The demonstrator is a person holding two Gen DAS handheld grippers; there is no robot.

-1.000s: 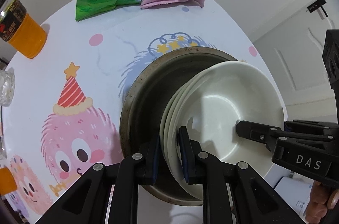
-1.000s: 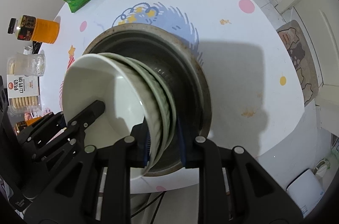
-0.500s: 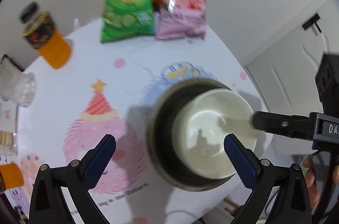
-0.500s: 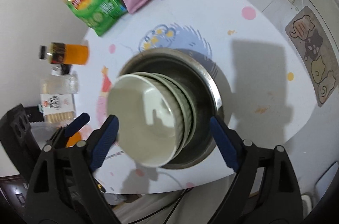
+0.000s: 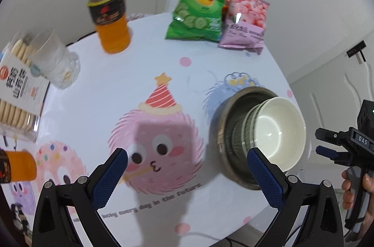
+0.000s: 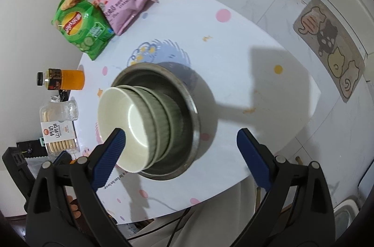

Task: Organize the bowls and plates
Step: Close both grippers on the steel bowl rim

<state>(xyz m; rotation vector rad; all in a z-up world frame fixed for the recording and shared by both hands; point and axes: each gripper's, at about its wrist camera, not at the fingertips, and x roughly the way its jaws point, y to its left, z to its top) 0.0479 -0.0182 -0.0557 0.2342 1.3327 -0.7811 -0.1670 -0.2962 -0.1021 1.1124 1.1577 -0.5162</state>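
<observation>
A stack of pale ribbed bowls (image 5: 278, 130) stands inside a metal basin (image 5: 228, 111) near the right edge of the round table. The same stack (image 6: 131, 125) and basin (image 6: 187, 93) show in the right wrist view. My left gripper (image 5: 187, 172) is open and empty, high above the table, left of the basin. My right gripper (image 6: 182, 153) is open and empty, raised above the basin on its near side. It also shows at the right edge of the left wrist view (image 5: 327, 142).
A green chip bag (image 5: 198, 6) and a pink snack bag (image 5: 245, 18) lie at the far side. An orange drink bottle (image 5: 109, 15), a glass (image 5: 56, 60) and a biscuit box (image 5: 18, 95) stand at the left. A cat mat (image 6: 327, 41) lies on the floor.
Both grippers have let go of the bowl stack's rim, opened wide and pulled back up and away. The stack stays in the basin.
</observation>
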